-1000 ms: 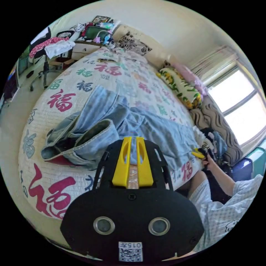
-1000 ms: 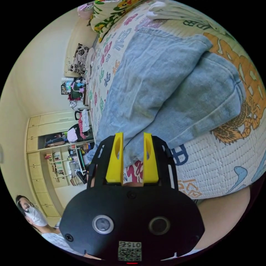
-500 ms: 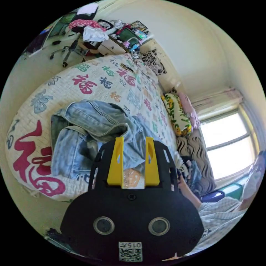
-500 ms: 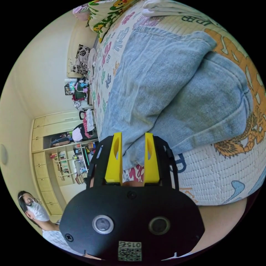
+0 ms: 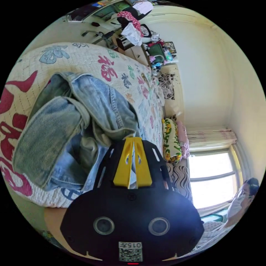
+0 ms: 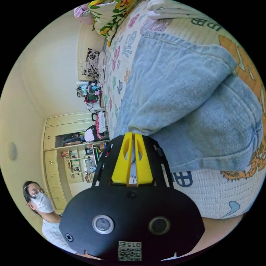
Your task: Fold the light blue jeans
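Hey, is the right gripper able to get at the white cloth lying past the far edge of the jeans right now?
Probably not: the right gripper looks shut on the jeans, with the white cloth beyond them.

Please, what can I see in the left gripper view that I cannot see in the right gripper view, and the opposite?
Seen in the left gripper view: a bright window, and the left gripper with jaws closed on a bunched, rumpled part of the light blue jeans.

Seen in the right gripper view: open shelves with cupboards, an orange dragon print on the bedspread, and the right gripper closed on a flat-lying leg of the jeans.

Shared: the jeans, the bedspread printed with characters, a floral pillow, and a person.
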Tool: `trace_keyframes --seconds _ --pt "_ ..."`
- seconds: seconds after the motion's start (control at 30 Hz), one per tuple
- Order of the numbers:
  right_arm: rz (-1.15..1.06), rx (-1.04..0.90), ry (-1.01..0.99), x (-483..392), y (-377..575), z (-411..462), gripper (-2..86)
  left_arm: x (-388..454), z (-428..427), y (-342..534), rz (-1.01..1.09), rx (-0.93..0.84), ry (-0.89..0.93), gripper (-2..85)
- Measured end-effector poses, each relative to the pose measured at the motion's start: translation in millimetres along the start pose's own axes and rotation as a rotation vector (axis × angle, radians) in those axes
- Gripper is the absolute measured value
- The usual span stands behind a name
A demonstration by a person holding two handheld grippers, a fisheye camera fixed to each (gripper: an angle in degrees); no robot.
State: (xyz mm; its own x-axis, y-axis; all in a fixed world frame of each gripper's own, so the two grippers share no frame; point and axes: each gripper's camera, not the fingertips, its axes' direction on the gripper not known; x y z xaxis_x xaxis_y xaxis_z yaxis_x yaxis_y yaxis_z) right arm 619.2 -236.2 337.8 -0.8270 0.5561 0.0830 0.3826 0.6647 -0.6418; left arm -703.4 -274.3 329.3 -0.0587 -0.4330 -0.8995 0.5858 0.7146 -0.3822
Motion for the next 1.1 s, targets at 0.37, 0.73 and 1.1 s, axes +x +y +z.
trace_keyframes --seconds 0.37,0.73,1.1 --pt "-0.191 -0.070 0.175 -78.9 -6.9 -28.5 -0.1 29.3 -47.0 2.4 0.138 -0.162 -0.078 10.0" --pt "-0.037 -0.007 0.027 -53.4 26.2 -52.1 0.0 -47.8 -52.9 47.2 -0.276 0.105 -0.013 12.7" --pt "-0.040 -0.001 0.048 -75.3 35.8 -59.2 0.0 -77.1 -58.0 64.8 -0.522 0.335 0.130 10.2"
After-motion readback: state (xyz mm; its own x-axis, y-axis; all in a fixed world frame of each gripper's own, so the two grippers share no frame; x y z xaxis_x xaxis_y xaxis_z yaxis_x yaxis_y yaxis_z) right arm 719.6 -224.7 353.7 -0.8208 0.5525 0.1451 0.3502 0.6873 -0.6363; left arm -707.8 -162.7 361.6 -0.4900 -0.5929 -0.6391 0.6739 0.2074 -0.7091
